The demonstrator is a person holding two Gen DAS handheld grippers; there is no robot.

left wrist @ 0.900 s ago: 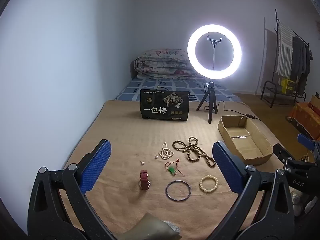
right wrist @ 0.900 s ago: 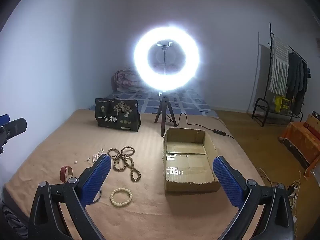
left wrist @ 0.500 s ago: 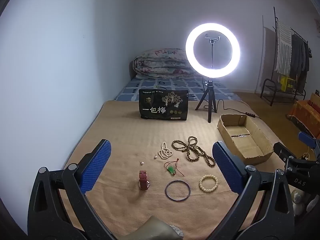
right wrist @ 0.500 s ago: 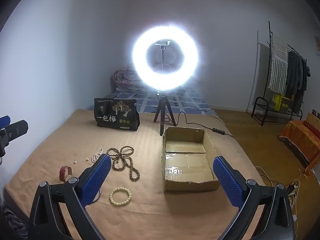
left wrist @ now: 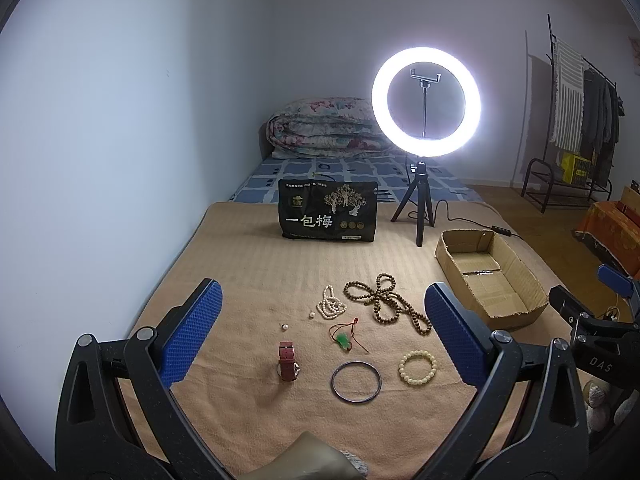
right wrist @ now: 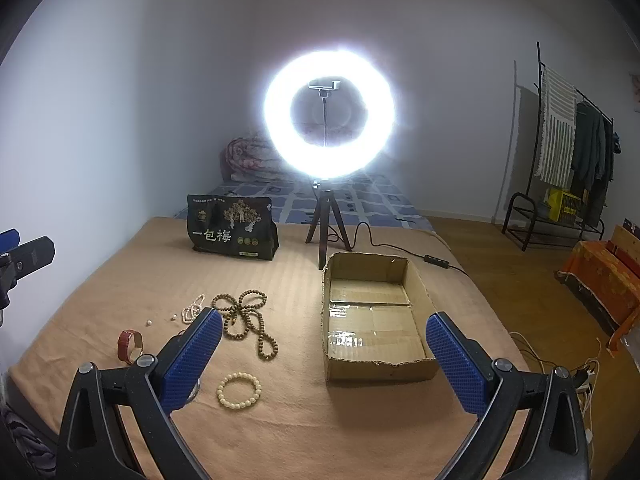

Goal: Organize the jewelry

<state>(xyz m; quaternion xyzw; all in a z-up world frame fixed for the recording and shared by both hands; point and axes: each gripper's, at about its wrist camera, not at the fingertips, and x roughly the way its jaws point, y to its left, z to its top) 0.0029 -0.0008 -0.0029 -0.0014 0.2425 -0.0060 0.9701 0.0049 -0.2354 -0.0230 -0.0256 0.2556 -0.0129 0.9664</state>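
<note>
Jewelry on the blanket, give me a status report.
Left hand-held gripper open, right hand-held gripper open, both empty. Jewelry all loose on blanket; cardboard box empty. Nothing blocking.

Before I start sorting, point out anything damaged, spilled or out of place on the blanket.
Two small pale loose beads lie apart from the white bead strand, as if they came off it. The cardboard box has a ragged, torn near edge. The remaining jewelry lies spread out but intact.
</note>
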